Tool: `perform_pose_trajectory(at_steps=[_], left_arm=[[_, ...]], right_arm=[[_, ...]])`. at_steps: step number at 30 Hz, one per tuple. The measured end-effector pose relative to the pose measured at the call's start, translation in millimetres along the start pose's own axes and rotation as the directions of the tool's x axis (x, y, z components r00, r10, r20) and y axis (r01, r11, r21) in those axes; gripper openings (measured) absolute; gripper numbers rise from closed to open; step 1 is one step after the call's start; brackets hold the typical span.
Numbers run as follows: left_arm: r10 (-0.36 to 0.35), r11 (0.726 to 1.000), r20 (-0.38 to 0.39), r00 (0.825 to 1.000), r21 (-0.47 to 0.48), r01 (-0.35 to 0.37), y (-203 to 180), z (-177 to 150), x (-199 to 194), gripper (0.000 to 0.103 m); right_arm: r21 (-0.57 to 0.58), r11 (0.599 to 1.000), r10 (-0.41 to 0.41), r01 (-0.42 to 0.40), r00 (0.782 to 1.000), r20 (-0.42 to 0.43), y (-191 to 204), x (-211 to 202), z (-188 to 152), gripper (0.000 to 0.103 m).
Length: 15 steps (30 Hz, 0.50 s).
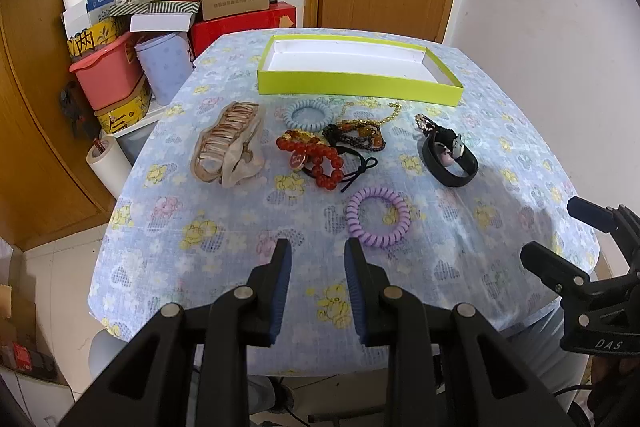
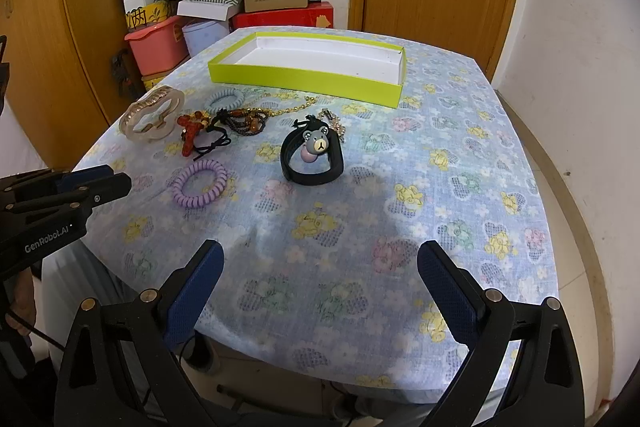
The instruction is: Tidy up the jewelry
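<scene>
We see the jewelry lying in a bunch on the tabletop [image 2: 440, 155]: a purple coil band [image 1: 378, 223], a red bead bracelet [image 1: 320, 157], a black band with a bear [image 2: 314, 157], a blue coil band [image 1: 308, 115] and a clear hair clip [image 1: 228, 143]. The green box [image 1: 356, 83] sits just behind them, empty, so we think the things go in there. Our left tool [image 1: 316, 257] holds nothing, its fingers a little apart, pointing near the purple band. Our right tool [image 2: 320, 263] is spread wide, holding nothing.
</scene>
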<state>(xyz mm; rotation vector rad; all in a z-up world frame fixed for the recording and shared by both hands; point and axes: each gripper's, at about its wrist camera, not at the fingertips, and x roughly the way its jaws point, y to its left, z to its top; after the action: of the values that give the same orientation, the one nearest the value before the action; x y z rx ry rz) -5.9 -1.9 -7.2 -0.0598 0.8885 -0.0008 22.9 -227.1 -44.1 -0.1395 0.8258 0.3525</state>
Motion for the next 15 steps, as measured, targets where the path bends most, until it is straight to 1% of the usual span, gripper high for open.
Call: perform_pose_trajectory(at_steps=[15], left_arm=[[-0.022, 1.000, -0.014, 1.000, 0.002, 0.022, -0.9, 0.8, -2.0, 0.029]], right_arm=[[-0.004, 1.000, 0.003, -0.003, 1.000, -0.005, 1.6, 2.8, -0.4, 0.098]])
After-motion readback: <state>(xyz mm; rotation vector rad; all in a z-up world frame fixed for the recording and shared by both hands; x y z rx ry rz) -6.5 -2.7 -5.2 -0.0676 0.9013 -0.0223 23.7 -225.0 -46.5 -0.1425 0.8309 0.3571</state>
